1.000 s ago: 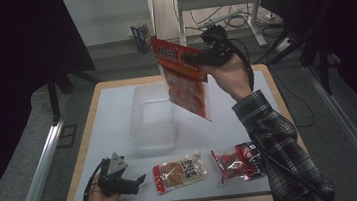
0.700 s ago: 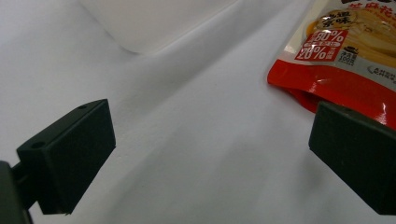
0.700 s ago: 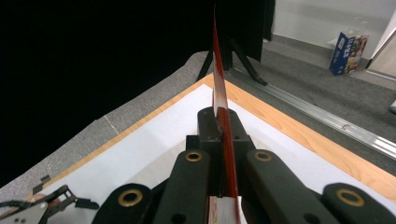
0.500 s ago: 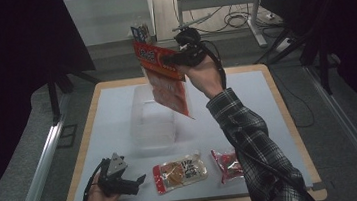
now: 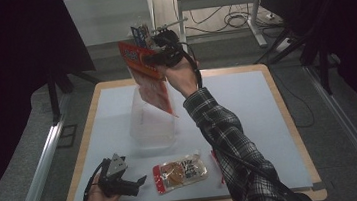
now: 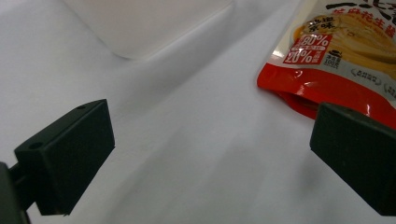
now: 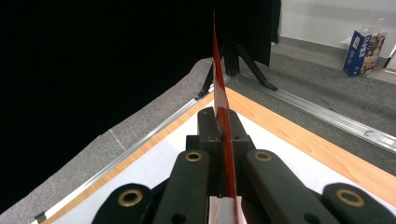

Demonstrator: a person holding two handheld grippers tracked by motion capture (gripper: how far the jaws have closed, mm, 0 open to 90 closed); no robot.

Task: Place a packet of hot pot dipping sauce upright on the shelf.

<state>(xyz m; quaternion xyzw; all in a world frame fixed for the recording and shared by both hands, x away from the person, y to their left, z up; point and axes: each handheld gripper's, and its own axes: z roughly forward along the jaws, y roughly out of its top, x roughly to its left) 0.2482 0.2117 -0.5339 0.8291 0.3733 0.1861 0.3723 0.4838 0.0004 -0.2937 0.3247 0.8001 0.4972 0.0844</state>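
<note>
The worktop (image 5: 247, 103) is a pale, whitish sheet framed by a light wooden rim, and it stands on grey carpeted floor (image 5: 32, 161). A clear plastic container (image 5: 151, 119) stands on it left of the middle, and a flat snack packet (image 5: 180, 171) with a red edge lies near the front edge, just before the container. At the front left corner the left tool (image 5: 139, 179) rests on the sheet with its jaws spread wide, pointing toward the packet.
</note>
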